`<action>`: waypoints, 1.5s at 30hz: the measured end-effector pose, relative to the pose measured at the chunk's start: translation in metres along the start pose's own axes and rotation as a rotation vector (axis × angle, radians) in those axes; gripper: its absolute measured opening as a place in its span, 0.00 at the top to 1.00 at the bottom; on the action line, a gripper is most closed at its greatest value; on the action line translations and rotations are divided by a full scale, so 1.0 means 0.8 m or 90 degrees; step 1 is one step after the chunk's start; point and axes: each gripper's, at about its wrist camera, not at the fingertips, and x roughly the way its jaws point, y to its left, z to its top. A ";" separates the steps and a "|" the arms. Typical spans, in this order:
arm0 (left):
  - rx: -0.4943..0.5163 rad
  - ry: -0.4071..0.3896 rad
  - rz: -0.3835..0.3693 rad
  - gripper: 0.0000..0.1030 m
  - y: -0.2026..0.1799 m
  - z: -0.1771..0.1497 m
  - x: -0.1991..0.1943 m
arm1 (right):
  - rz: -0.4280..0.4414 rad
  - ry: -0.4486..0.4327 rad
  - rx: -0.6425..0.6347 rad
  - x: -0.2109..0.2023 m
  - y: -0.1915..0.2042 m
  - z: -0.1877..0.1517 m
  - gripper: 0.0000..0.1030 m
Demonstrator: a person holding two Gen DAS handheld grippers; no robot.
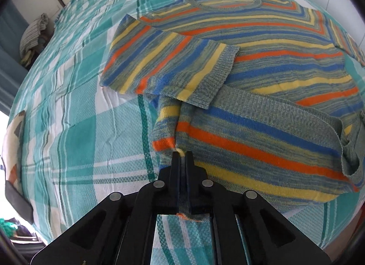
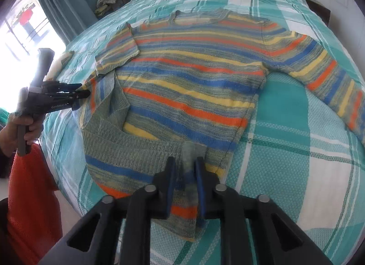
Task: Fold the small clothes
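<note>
The striped knit sweater in orange, blue, yellow and grey-green [image 2: 194, 82] lies spread face-up on the teal-and-white checked bedspread [image 2: 296, 151], one sleeve already folded across the chest. My left gripper [image 1: 181, 153] is pinched shut on the hem's side corner; my right gripper [image 2: 184, 162] is clamped on a bunch of the ribbed hem. I judge I'm starting the bottom fold: next, lift both evenly and carry the hem towards the collar. No containers in view.
</note>
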 end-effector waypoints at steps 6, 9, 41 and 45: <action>0.002 -0.112 -0.098 0.98 0.029 -0.058 -0.090 | 0.042 -0.066 -0.071 -0.077 0.028 -0.014 0.96; -0.003 -0.121 -0.142 0.98 0.042 -0.109 -0.129 | 0.077 -0.080 -0.143 -0.119 0.053 -0.035 0.96; 0.160 -0.071 -0.230 1.00 -0.023 -0.153 -0.110 | 0.064 -0.011 -0.128 -0.092 0.049 -0.103 0.40; 0.288 0.009 -0.165 0.99 -0.013 -0.222 -0.122 | 0.049 0.014 -0.117 -0.101 0.030 -0.118 0.40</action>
